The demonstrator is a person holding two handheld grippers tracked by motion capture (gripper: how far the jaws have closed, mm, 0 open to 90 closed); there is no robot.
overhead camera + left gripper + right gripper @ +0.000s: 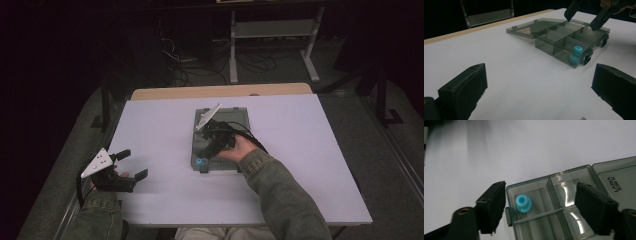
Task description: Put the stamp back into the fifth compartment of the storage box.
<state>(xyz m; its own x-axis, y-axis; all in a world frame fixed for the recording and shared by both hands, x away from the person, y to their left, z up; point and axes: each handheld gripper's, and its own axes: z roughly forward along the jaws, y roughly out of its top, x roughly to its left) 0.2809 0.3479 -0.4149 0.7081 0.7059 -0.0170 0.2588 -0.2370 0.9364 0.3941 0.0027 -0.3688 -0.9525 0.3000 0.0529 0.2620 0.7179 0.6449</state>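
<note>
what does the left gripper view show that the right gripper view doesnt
Left gripper view alone: the open left gripper low over the white table, the smoky grey plastic compartment box from the side with its lid flat behind, and the right gripper above it.

Right gripper view alone: the lid's printed lettering, seen from above.

Both: the small blue plastic spool in a corner compartment.
</note>
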